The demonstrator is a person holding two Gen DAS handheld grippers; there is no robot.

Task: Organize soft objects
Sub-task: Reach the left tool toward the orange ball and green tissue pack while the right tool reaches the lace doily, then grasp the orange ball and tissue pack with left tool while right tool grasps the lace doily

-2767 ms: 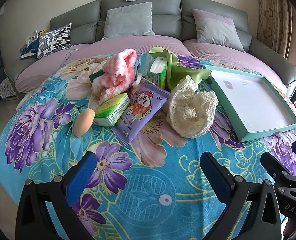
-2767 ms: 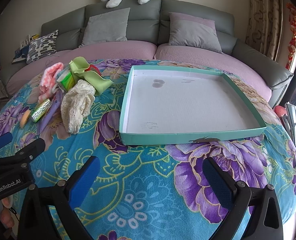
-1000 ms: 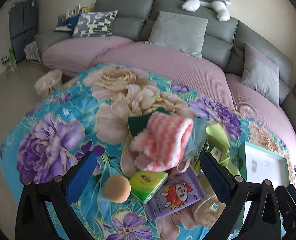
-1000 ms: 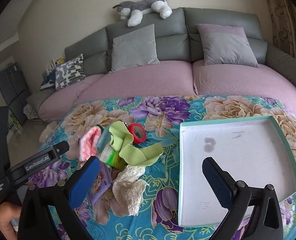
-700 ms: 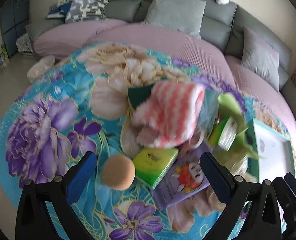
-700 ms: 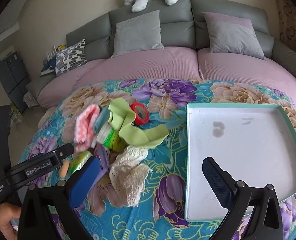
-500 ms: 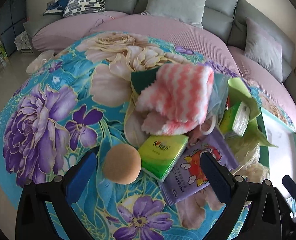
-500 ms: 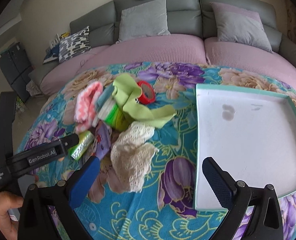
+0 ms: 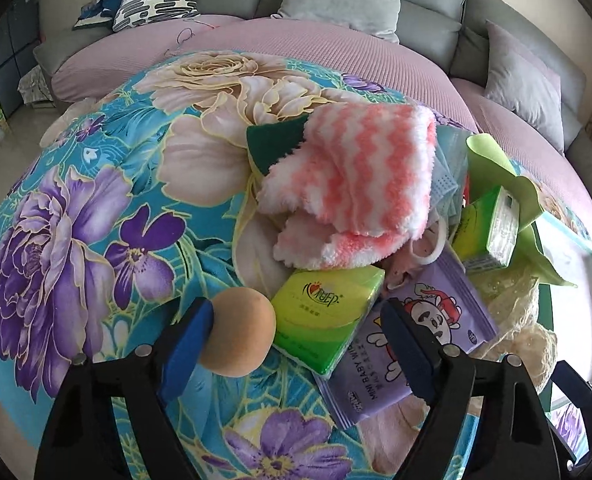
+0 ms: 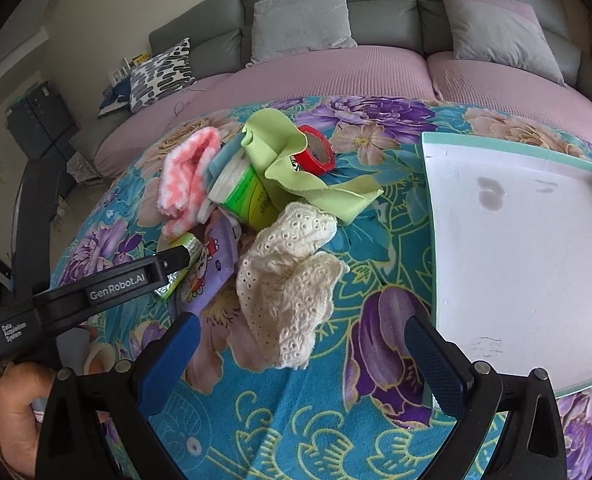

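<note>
Left tool (image 9: 292,338) closing over sponge and tissue pack; right tool (image 10: 300,354) open above lace cloth.

Landmark: the green tissue pack (image 9: 328,322) on the floral-covered bench (image 9: 108,200). The tan egg-shaped sponge (image 9: 238,332) lies touching its left side; the purple wipes pouch (image 9: 400,356) lies just right of it, partly under it; the pink-and-white fluffy cloth (image 9: 356,188) sits behind it. The left tool's jaws are closing, with the sponge against the left pad and the pack between the pads; nothing appears clamped yet. The right tool's jaws stand wide and grip nothing, hovering over the cream lace cloth (image 10: 292,280), right of the pack; the teal-rimmed tray (image 10: 508,146) is further right.
Risk: the closing jaws probably catch sponge and pack together. The round sponge may squirt out sideways, or the pouch may drag along.
</note>
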